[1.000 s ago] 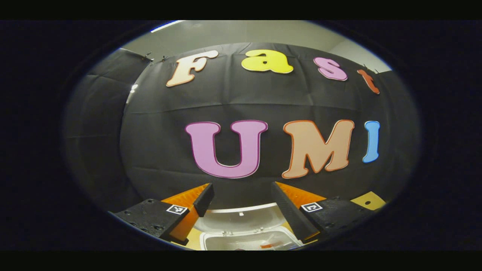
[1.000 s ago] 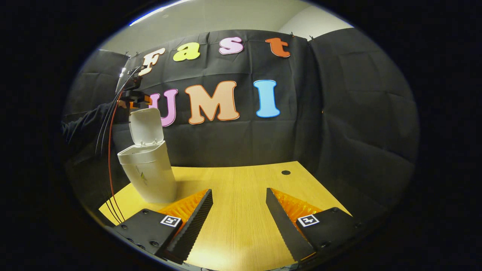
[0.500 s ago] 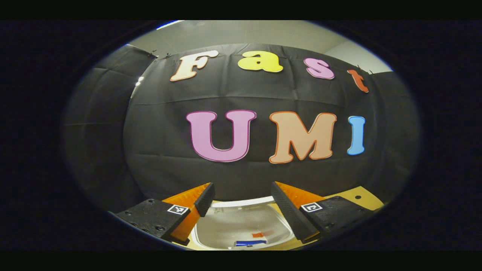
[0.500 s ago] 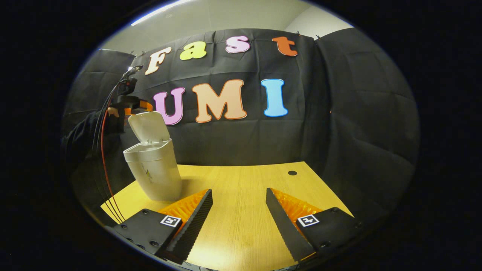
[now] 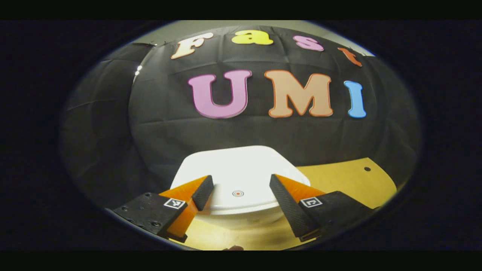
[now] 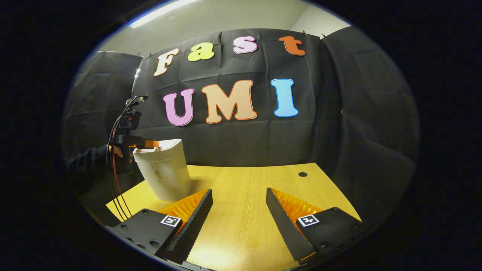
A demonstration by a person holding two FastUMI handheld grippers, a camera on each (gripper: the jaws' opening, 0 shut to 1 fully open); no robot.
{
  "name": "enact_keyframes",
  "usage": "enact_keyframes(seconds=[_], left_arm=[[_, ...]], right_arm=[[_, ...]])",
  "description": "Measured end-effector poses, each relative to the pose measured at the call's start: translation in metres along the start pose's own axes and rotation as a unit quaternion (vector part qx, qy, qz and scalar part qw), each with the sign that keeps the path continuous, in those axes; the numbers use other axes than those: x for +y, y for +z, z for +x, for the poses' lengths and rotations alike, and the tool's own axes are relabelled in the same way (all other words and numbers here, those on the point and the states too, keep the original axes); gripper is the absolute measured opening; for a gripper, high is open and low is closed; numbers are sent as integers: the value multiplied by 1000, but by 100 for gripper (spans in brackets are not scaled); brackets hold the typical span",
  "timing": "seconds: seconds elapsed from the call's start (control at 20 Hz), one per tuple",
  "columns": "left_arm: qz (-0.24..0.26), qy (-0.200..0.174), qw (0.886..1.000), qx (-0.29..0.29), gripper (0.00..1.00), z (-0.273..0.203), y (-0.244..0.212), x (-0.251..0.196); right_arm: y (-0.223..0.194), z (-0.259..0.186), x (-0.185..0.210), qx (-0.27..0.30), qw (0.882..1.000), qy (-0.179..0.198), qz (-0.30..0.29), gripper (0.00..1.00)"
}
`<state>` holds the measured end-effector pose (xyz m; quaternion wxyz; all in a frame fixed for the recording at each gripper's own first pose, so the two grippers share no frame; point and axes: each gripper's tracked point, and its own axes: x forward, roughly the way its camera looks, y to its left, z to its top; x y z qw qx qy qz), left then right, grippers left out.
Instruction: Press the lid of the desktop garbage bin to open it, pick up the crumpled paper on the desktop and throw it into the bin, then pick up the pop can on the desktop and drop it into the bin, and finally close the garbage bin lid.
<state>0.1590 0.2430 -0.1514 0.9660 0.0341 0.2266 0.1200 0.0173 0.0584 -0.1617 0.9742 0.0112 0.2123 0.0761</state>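
Observation:
The white desktop bin [image 6: 165, 175] stands on the left of the wooden table [image 6: 248, 180] in the right gripper view, its lid [image 5: 241, 177] down flat on top. In the left gripper view my left gripper [image 5: 239, 186] hovers open over the near edge of that lid, one finger to each side of a small round mark [image 5: 237, 193] on it. From the right gripper view the left gripper [image 6: 145, 143] sits at the bin's top left edge, held by a hand in a dark sleeve [image 6: 92, 162]. My right gripper [image 6: 239, 199] is open above the bare tabletop, with nothing between its fingers.
A small round hole [image 6: 302, 174] marks the table's far right part. Black cloth walls close the booth behind and on both sides. Cables [image 6: 116, 188] hang from the left gripper down past the table's left edge.
The bin's lid has swung from upright down to shut. The left gripper came down with it. The right gripper shifted slightly, staying open.

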Motion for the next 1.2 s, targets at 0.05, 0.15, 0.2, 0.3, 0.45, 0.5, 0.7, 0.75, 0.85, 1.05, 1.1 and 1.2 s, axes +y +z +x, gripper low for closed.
enact_keyframes(seconds=[0.05,0.15,0.2,0.3,0.45,0.5,0.7,0.75,0.85,1.05,1.1,1.2], left_arm=[[-7,2,1000,18,97,2,-16,-2],[-32,4,999,-5,95,5,-14,-1],[-31,2,1000,-5,95,6,-13,-2],[-25,1,1000,7,94,6,-19,-2],[-18,-5,1000,-12,96,3,-11,-2],[-18,-3,1000,-20,92,4,-7,0],[-36,13,999,-33,92,3,6,5],[-41,18,998,-40,92,-1,13,7],[-52,17,996,-65,92,-18,34,3],[-62,-15,989,-136,92,-84,75,-34],[-58,-17,986,-152,92,-105,80,-44],[-40,-21,982,-181,92,-146,84,-69]], right_arm=[[-1,0,-1,-1,1000,0,3,96],[-5,4,-5,4,1000,-3,15,96],[-8,4,-5,6,1000,-3,23,96],[-11,5,-6,10,1000,-7,28,96],[-11,4,-4,12,1000,-4,25,95],[-8,4,-3,9,1000,-2,23,94],[7,-1,-9,-5,1000,-6,19,94],[13,-3,-10,-12,1000,-6,23,94],[30,-7,-12,-34,999,-6,30,94],[71,-9,-27,-80,996,-15,32,94],[78,-9,-30,-88,995,-15,33,94],[93,-10,-35,-106,994,-7,33,94]])
